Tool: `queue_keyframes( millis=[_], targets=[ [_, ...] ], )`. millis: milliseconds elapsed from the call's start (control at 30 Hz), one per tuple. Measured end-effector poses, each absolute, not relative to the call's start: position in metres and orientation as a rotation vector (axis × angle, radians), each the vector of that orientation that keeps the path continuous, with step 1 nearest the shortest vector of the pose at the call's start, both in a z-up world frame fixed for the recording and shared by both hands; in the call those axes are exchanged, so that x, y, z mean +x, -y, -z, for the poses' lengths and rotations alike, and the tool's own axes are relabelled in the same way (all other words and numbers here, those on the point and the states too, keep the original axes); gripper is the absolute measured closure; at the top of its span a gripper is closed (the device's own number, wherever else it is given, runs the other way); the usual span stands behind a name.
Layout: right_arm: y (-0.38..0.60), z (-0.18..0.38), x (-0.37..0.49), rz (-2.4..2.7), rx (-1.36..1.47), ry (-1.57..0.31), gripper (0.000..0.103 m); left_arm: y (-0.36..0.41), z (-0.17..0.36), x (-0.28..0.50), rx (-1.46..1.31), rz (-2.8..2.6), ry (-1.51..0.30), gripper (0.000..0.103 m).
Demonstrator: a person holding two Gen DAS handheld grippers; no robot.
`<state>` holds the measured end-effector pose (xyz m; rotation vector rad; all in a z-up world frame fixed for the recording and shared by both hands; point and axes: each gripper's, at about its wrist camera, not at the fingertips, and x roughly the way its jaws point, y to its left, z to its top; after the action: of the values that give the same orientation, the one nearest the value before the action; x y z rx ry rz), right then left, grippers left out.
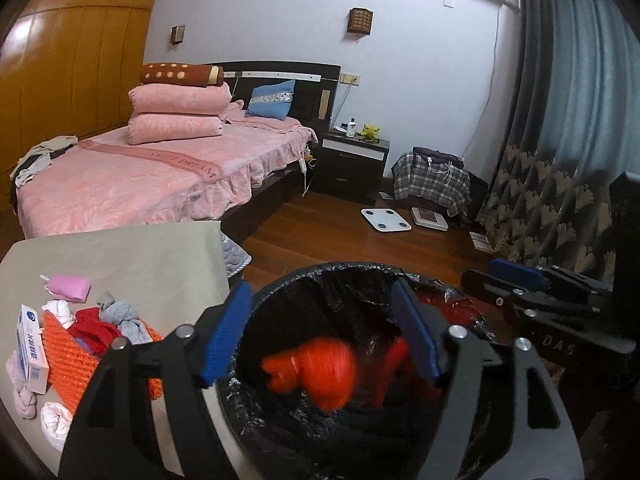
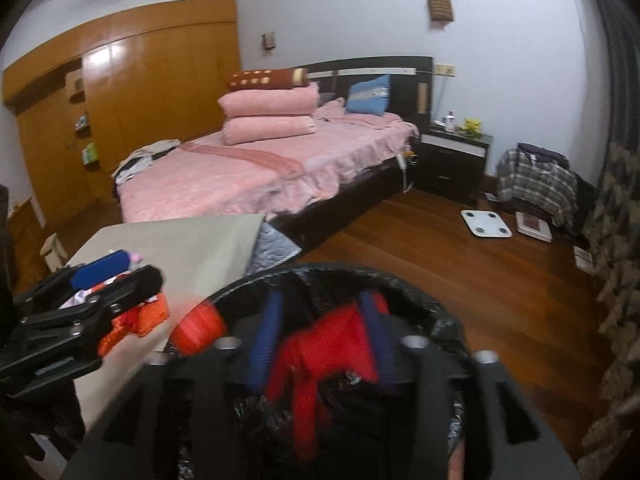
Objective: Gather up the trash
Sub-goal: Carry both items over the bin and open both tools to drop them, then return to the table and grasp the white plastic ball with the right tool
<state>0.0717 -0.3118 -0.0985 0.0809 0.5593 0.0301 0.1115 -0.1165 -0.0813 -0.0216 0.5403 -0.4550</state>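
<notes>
Bin (image 1: 320, 276) with a black liner sat on the wood floor (image 1: 332, 236), just right of a low table (image 1: 132, 248) covered in beige cloth. Both grippers hung over its mouth.

Left gripper (image 1: 320, 336) had its jaws wide, nothing pressed between the blue pads (image 1: 226, 334). An orange wad (image 1: 316, 372) (motion-blurred) was below the pads, inside the bin, free of them. In the right wrist view the same orange wad (image 2: 198, 330) showed at the bin's left rim.

Right gripper (image 2: 320, 336) had jaws partly apart. A red cloth (image 2: 332, 344) hung between its fingers over the bin (image 2: 448, 320); whether the pads pressed on it could not be told because of blur. From the left view, the right gripper (image 1: 516, 276) sat at the bin's right edge.

More trash stayed on the table, left of the bin: an orange knit piece (image 1: 68, 356), a white box (image 1: 32, 352), a pink pouch (image 1: 68, 288), a grey rag (image 1: 120, 312), white wads (image 1: 56, 420).

Far behind stood a pink bed (image 1: 140, 176), a nightstand (image 1: 352, 160) and a white scale (image 1: 386, 220) on the floor.
</notes>
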Motion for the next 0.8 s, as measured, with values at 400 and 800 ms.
queue_keyframes(
  millis=[400, 800],
  targets=[
    [0.257, 0.093, 0.073, -0.129, 0.088, -0.505, 0.006, 0.027, 0.069, 0.089, -0.005, 0.234, -0.516, 0.011],
    [0.120, 0.101, 0.091, -0.357, 0.029, -0.515, 0.006, -0.114, 0.074, 0.060, -0.062, -0.089, -0.533, 0.011]
  ],
)
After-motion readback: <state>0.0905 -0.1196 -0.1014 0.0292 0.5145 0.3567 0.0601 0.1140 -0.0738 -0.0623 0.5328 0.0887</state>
